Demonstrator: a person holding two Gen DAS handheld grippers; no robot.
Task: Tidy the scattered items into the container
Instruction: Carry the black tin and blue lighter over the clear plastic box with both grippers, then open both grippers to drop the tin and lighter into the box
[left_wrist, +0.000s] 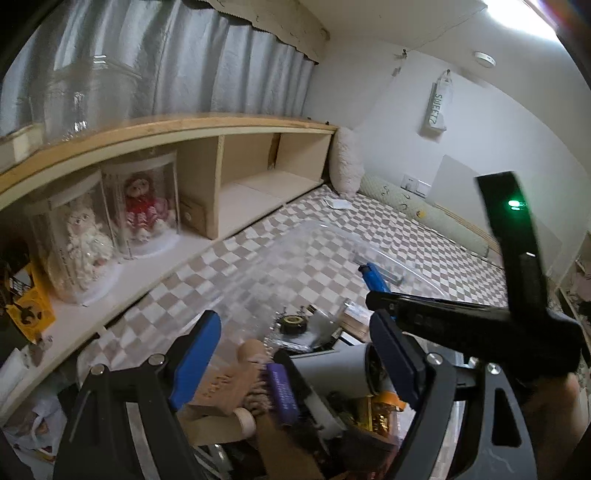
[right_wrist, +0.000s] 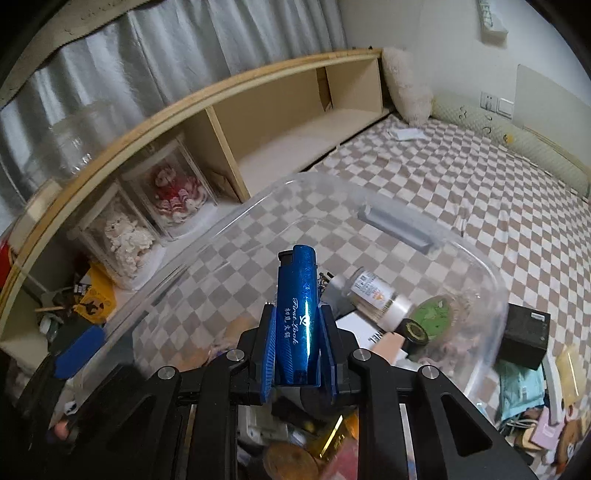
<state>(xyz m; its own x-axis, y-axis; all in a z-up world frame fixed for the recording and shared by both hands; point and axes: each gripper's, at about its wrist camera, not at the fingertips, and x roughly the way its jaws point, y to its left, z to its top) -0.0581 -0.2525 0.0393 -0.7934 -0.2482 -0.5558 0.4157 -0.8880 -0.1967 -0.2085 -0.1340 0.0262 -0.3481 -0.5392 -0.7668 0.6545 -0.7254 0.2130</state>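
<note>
The right gripper (right_wrist: 298, 354) was clamped on a lighter (right_wrist: 297, 314), a slim, glossy metallic-blue stick with white script down its side and a black cap at the top. Its ribbed blue pads (right_wrist: 269, 350) pressed both long sides of the lighter, which stood upright over the near rim of the bin (right_wrist: 491, 280).

The bin was clear, thin-walled plastic with rounded corners and a grey handle bar on its far wall. It sat on a bed covered in a soft beige-and-white checked blanket (right_wrist: 480, 192). Inside lay a small jar (right_wrist: 373, 291) on its side, with a paper label and pale cap, a round green-faced disc (right_wrist: 432, 314) and a dark roll of tape (right_wrist: 415, 329). A black box (right_wrist: 526, 338) sat just outside the bin's right wall.

The left gripper (left_wrist: 295, 362) stood wide open with nothing between its smooth blue pads (left_wrist: 195, 354). Below it lay a heap of clutter: a wooden brush (left_wrist: 236, 384), a purple tube (left_wrist: 282, 395) and a white cylinder (left_wrist: 332, 365).

Along the wall ran a pale wooden shelf (left_wrist: 207, 122). 2 dolls in clear round cases (left_wrist: 144, 210) stood in it.
</note>
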